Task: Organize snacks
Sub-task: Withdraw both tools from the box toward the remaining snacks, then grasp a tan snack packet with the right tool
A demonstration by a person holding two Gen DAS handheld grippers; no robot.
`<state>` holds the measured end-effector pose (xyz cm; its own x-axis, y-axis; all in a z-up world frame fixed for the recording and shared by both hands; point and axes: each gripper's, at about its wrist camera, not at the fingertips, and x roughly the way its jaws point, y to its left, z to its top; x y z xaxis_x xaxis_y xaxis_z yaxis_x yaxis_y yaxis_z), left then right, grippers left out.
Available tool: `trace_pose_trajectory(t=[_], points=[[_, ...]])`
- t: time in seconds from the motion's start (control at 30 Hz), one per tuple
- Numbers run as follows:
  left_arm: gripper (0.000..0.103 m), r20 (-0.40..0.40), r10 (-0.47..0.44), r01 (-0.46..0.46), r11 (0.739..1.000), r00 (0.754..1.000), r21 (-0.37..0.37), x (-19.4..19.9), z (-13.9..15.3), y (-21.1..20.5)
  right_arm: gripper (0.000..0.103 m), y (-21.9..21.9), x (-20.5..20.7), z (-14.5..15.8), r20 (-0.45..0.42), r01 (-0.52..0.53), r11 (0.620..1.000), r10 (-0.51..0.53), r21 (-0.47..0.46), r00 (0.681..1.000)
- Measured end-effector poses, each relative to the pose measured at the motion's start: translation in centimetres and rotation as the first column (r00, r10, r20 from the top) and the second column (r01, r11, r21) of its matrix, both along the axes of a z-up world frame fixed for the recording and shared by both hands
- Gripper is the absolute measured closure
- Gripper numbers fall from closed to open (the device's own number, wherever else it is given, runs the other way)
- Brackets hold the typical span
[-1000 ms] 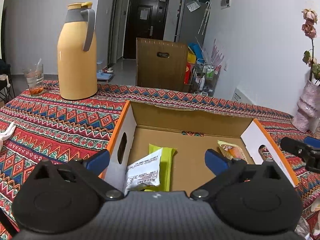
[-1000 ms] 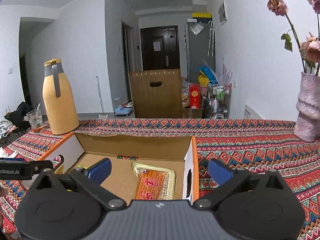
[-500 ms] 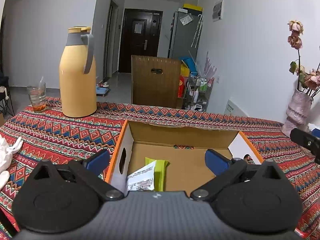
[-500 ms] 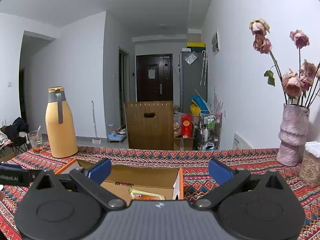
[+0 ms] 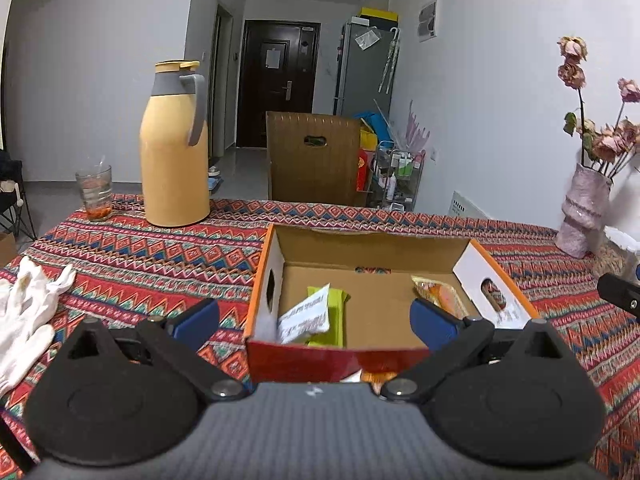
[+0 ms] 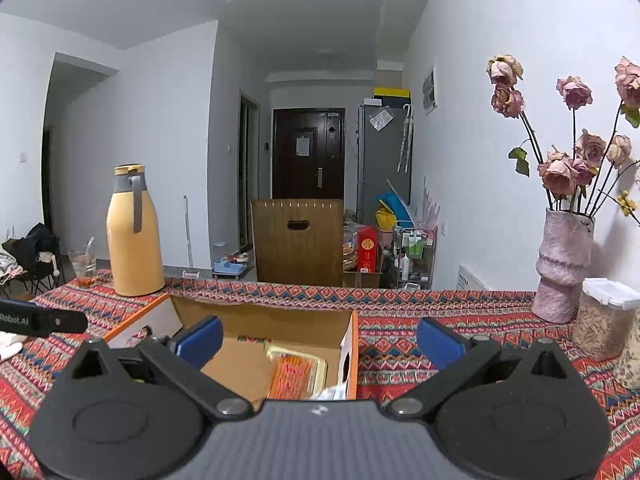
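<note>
**Snacks in the box, both tongs empty**

The cardboard box (image 5: 372,280) sits open on the surface (image 5: 152,256), which has a bright zigzag cloth on it. Three snacks lie inside. A green packet (image 5: 334,312) rests on the box floor near the left wall. A white packet (image 5: 306,316) leans on top of it, tilted up. An orange snack pack (image 5: 438,294) lies over by the right wall, well apart from the other two.

The left tongs (image 5: 314,322) hang just in front of the box. They are spread wide and hold nothing. The right tongs (image 6: 320,338) are above the right end of the box, also spread wide and empty — the orange snack pack (image 6: 296,372) shows between their tips, but lower down, inside the box.

So part of the job looks done: these snacks are already in the box. Something pale and orange peeks out just in front of the box, under the left tongs, but it is too hidden to tell what it is. It may be one more snack to pick up. No other loose snacks show on the cloth.

Other things stand around and are not part of the job — a yellow jug (image 5: 174,148), a glass (image 5: 95,194), white gloves (image 5: 28,308) and a pink vase (image 6: 564,268) with dried flowers.
</note>
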<state>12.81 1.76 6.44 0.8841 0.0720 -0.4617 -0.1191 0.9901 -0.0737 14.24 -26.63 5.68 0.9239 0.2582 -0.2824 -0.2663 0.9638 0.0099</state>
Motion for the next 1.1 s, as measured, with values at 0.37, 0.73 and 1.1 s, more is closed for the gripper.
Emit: trace_pose_trajectory(t=[0.37,0.73,1.1], points=[[0.000,-0.049,-0.031,0.033,0.999,0.998,0.026,-5.1,-2.7,-0.5,0.000,0.5,-5.7,-2.3,-0.055,-0.023,1.000,0.022,-0.017,0.998],[0.000,-0.172,-0.054,0.051,0.998,0.984,-0.023,-8.5,-7.1,-0.6,0.000,0.5,-9.4,-6.6,-0.201,-0.025,1.000,0.026,0.005,0.979],[0.000,-0.212,-0.063,0.052,0.997,0.975,-0.058,-9.9,-8.5,-0.6,0.000,2.6,-11.0,-10.0,-0.311,-0.061,0.998,0.053,-0.014,0.949]])
